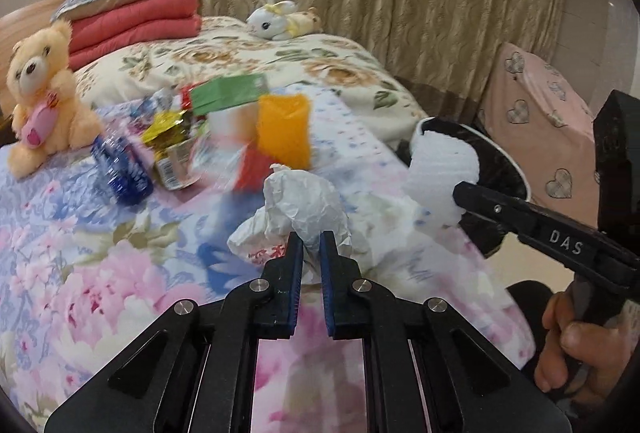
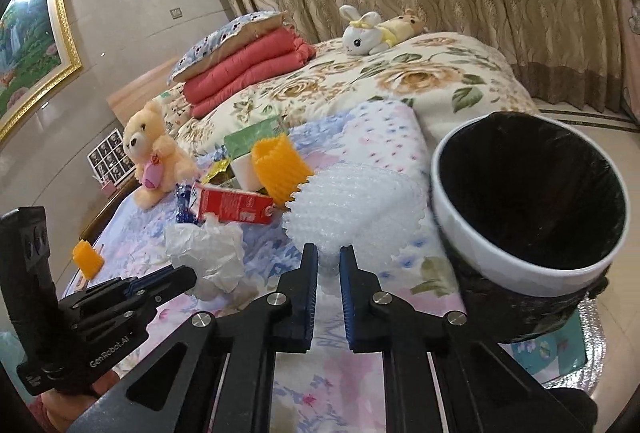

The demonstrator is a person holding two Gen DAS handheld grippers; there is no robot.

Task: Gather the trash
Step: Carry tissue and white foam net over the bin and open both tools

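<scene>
In the left wrist view my left gripper (image 1: 311, 239) is shut on a crumpled white paper (image 1: 304, 201), held just above the flowered bedspread. My right gripper (image 2: 328, 252) is shut on a white foam net (image 2: 352, 205), which reaches toward the black-lined white bin (image 2: 472, 233) on its right. The left wrist view shows the right gripper (image 1: 460, 195) gripping that foam net (image 1: 440, 165) in front of the bin (image 1: 514, 163). The right wrist view shows the left gripper (image 2: 186, 277) with the crumpled paper (image 2: 208, 249). More trash lies behind: an orange foam net (image 2: 276, 169), a red carton (image 2: 232, 207), a green packet (image 2: 252, 139).
A teddy bear (image 2: 152, 149) sits at the left of the bed, a plush bunny (image 2: 368, 31) at the back, folded red blankets (image 2: 248, 69) by the headboard. A small orange piece (image 2: 88, 259) lies at the bed's left edge. A hand (image 1: 576, 345) holds the right gripper's handle.
</scene>
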